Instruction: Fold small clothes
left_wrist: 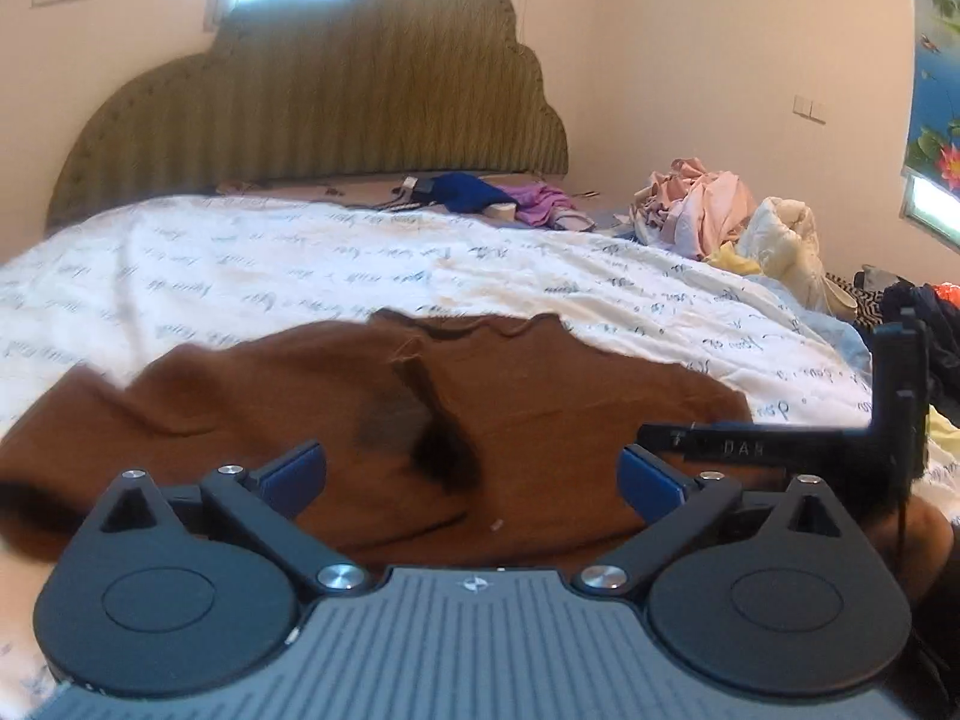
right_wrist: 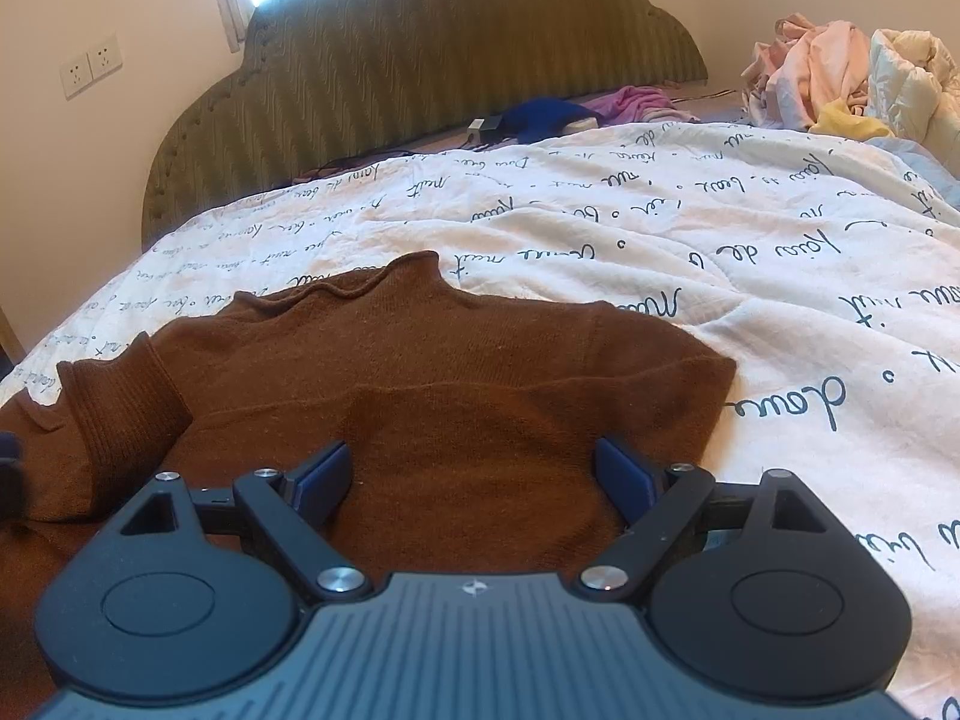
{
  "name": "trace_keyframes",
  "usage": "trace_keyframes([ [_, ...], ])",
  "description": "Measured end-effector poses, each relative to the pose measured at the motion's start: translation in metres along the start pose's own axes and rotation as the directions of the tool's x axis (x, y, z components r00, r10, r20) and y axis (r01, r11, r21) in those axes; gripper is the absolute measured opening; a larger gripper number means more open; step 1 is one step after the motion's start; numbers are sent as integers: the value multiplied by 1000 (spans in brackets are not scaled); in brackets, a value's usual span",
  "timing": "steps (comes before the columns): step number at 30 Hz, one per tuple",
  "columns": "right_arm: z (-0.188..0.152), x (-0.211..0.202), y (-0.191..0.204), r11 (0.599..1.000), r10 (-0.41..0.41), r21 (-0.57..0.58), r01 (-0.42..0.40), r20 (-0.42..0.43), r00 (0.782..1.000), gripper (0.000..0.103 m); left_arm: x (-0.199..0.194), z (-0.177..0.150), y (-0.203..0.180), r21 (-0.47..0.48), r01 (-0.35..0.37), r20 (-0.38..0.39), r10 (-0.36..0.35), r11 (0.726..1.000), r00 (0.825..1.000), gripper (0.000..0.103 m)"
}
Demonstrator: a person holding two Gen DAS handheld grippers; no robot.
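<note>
A small brown knitted sweater (left_wrist: 540,408) lies flat on the white quilt with script print (left_wrist: 300,264), collar toward the headboard. In the right wrist view the sweater (right_wrist: 456,372) has a ribbed sleeve (right_wrist: 120,414) folded in at its left side. My left gripper (left_wrist: 473,474) is open, low over the sweater's near part, holding nothing. My right gripper (right_wrist: 474,477) is open, low over the sweater's right half, holding nothing. The right gripper's black body (left_wrist: 900,408) shows at the right edge of the left wrist view.
A green padded headboard (left_wrist: 336,108) stands at the far end. A blue cloth (left_wrist: 468,192) and a purple cloth (left_wrist: 543,204) lie by it. A heap of pink, cream and yellow clothes (left_wrist: 720,216) sits at the far right, with dark clothes (left_wrist: 924,312) nearer.
</note>
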State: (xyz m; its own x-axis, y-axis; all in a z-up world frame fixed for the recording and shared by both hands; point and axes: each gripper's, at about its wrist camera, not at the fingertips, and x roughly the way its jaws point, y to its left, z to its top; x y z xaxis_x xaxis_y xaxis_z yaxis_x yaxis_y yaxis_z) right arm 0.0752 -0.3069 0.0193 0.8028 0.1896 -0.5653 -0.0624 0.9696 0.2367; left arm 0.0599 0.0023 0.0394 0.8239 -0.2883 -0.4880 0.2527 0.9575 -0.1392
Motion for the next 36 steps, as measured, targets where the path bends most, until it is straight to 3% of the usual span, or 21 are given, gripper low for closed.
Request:
trace_keyframes([
  [3, 1, 1, 2, 1000, -13, -15, 13, -7, 1000, 89, -21, -15, 28, -120, -34, -30, 30, 992, 999, 96],
  [6, 14, -9, 21, 998, -50, -25, 49, -33, 998, 89, -38, -26, 46, -172, -66, -51, 58, 983, 997, 94],
  [9, 31, -34, 63, 989, 148, -25, -147, 42, 988, 89, -38, -38, 57, -208, -95, -84, 79, 974, 993, 98],
  [11, 33, -31, 109, 966, 203, -163, -200, 1, 979, 88, -35, -43, 60, -231, -108, -80, 92, 967, 993, 101],
  [13, 25, -15, 156, 920, 204, -331, -210, -53, 977, 87, -36, -43, 59, -226, -125, -64, 114, 966, 991, 103],
  [14, 20, -6, 172, 900, 189, -386, -202, -72, 979, 75, -34, -43, 58, -217, -136, -80, 121, 967, 989, 103],
  [15, 16, 7, 186, 885, 173, -421, -199, -101, 980, 52, -34, -43, 56, -209, -139, -80, 125, 968, 989, 103],
  [17, 10, 32, 203, 875, 121, -447, -183, -163, 979, 41, -35, -43, 56, -215, -135, -76, 121, 967, 990, 103],
  [19, 7, 44, 209, 870, 101, -463, -166, -162, 982, 38, -35, -43, 59, -233, -125, -70, 111, 964, 991, 103],
  [20, 8, 45, 209, 872, 102, -461, -164, -155, 983, 30, -35, -43, 60, -241, -121, -68, 107, 963, 992, 103],
  [21, 10, 45, 208, 878, 106, -448, -166, -157, 982, 12, -35, -44, 61, -246, -118, -66, 105, 962, 992, 103],
  [22, 13, 43, 203, 888, 110, -428, -166, -151, 982, 5, -36, -44, 61, -249, -117, -65, 104, 961, 993, 103],
  [26, 37, 28, 158, 954, 198, -205, -218, -113, 974, 6, -35, -43, 62, -253, -113, -64, 100, 961, 993, 103],
  [29, 48, 5, 109, 969, 247, -7, -247, -43, 968, 6, -35, -44, 63, -257, -110, -62, 97, 960, 993, 103],
  [32, 42, -20, 47, 955, 227, 185, -232, 46, 973, 6, -35, -44, 63, -260, -109, -61, 96, 959, 993, 103],
  [36, 12, -34, -41, 879, 129, 448, -161, 101, 986, 6, -34, -44, 64, -255, -112, -65, 99, 961, 993, 103],
])
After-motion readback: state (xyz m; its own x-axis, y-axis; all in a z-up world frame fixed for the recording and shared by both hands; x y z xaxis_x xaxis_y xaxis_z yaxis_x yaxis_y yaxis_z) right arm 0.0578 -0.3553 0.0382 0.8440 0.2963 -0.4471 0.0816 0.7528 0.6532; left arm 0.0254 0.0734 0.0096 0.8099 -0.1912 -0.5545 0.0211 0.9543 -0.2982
